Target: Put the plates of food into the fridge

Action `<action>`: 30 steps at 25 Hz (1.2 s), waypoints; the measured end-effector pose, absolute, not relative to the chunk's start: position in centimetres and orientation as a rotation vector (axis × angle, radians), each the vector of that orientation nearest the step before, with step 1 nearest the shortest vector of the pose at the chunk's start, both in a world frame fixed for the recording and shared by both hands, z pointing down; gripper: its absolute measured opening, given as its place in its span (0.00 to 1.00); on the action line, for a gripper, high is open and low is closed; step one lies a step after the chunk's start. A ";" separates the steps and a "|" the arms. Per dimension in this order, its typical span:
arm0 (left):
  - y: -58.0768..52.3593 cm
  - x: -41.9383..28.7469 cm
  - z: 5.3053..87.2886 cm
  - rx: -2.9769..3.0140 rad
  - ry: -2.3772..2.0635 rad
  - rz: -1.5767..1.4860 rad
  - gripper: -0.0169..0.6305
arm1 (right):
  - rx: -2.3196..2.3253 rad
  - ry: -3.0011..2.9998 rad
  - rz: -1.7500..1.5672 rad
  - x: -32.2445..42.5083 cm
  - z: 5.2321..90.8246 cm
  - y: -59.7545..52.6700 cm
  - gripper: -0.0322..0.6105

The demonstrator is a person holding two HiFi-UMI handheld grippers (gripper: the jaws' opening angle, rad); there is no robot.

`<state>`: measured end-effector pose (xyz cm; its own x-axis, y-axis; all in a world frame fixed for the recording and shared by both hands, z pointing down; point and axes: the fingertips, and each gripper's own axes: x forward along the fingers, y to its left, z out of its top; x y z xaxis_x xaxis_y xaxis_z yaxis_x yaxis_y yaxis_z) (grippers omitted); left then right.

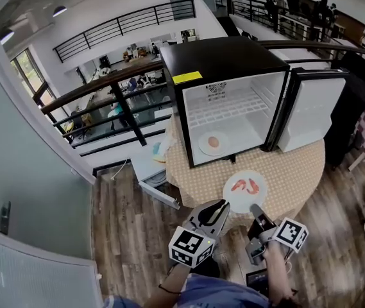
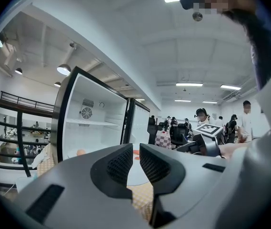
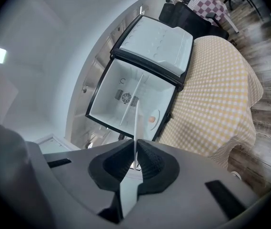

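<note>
A white plate of red shrimp [image 1: 244, 190] lies at the near edge of the round table [image 1: 297, 172], in front of the open mini fridge [image 1: 233, 56]. My right gripper [image 1: 255, 208] is shut on its near rim; in the right gripper view the plate [image 3: 135, 128] runs edge-on between the pads of the right gripper [image 3: 136, 159]. My left gripper [image 1: 222, 205] hovers beside the plate's left rim, shut and holding nothing. Past the left gripper [image 2: 136, 162] the plate [image 2: 135, 173] shows. A second plate with a round bun [image 1: 213, 143] sits on the fridge floor.
The fridge door [image 1: 310, 111] stands swung open to the right. A wire shelf [image 1: 227, 108] spans the fridge's upper half. A dark railing [image 1: 115, 82] runs behind and left of the table, over a drop to a lower floor. Dark chairs [image 1: 355, 101] stand at the right.
</note>
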<state>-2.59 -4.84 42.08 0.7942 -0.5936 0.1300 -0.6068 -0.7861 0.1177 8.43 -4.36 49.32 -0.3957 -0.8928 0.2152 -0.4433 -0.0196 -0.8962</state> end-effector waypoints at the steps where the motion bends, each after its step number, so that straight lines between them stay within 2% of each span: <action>1: -5.6 -2.8 42.1 2.829 -0.950 0.125 0.09 | -1.392 1.837 -1.399 8.3 49.4 -5.0 0.09; 17: -17.3 -5.1 42.5 2.845 -0.878 0.082 0.09 | -1.431 1.787 -1.411 6.3 50.2 -15.7 0.09; 30: -21.2 -4.9 44.1 2.816 -0.806 0.072 0.09 | -1.468 1.726 -1.420 6.9 51.2 -18.3 0.09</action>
